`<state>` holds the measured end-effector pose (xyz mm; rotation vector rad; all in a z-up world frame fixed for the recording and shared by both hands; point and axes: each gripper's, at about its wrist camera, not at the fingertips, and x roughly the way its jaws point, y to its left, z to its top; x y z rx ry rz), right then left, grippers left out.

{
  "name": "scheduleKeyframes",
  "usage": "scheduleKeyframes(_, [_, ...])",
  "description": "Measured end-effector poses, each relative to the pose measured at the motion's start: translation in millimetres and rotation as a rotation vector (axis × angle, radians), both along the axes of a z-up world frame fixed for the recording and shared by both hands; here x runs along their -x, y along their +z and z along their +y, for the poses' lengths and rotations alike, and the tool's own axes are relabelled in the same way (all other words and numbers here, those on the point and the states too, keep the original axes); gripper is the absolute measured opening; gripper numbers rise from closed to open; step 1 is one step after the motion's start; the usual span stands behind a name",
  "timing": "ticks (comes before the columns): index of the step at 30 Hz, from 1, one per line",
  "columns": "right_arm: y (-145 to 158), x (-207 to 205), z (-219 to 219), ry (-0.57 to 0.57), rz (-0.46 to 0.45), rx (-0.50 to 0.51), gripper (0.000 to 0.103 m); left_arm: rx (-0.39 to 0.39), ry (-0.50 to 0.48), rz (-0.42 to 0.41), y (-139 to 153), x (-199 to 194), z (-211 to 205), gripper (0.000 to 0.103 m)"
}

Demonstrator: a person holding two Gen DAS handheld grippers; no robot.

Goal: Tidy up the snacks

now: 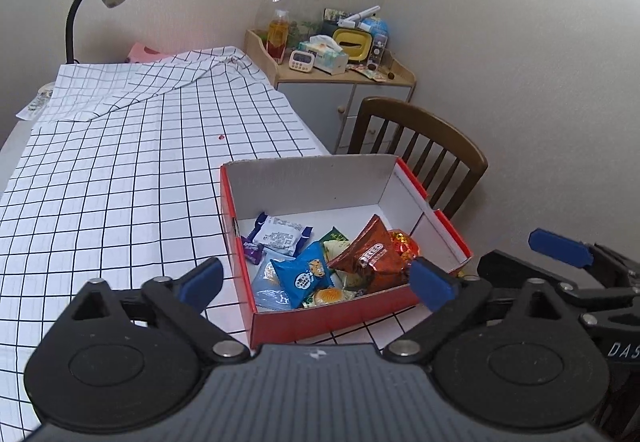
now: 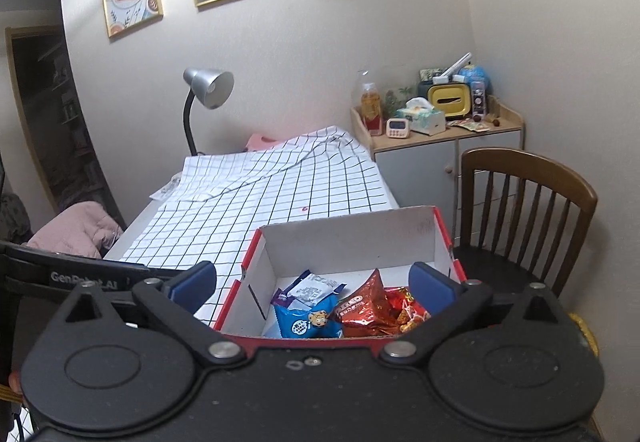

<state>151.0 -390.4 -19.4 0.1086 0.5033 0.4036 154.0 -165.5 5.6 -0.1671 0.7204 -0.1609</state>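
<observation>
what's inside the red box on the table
The red box holds a pile of snack packets: a blue cookie packet, a copper packet, a white wrapper. The packets lower in the pile are mostly covered.

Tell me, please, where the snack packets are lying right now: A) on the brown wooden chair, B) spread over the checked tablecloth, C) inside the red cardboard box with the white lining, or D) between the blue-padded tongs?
C: the snack packets all lie heaped inside the red cardboard box.

Cardboard box (image 1: 280,182) matt; snack wrappers (image 1: 372,254) glossy foil/plastic; tablecloth (image 1: 120,182) cloth; chair (image 1: 420,138) wood, smooth.
</observation>
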Motion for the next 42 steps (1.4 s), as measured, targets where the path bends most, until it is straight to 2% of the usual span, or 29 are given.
scheduleKeyframes(8, [2.3,11.1,-6.1,-0.055,0.010,-0.019,0.103,-0.011,0.016,0.005,4.1,8.7,-9.7,0.101])
scheduleKeyframes(16, [3.2,17.5,-14.6,-0.065,0.003,-0.001,0.103,-0.038,0.049,-0.042,12.7,17.4,-19.3,0.101])
scheduleKeyframes(42, [6.6,13.0,-14.4,-0.048,0.030,0.021,0.103,-0.037,0.061,-0.009,12.5,14.2,-24.4,0.101])
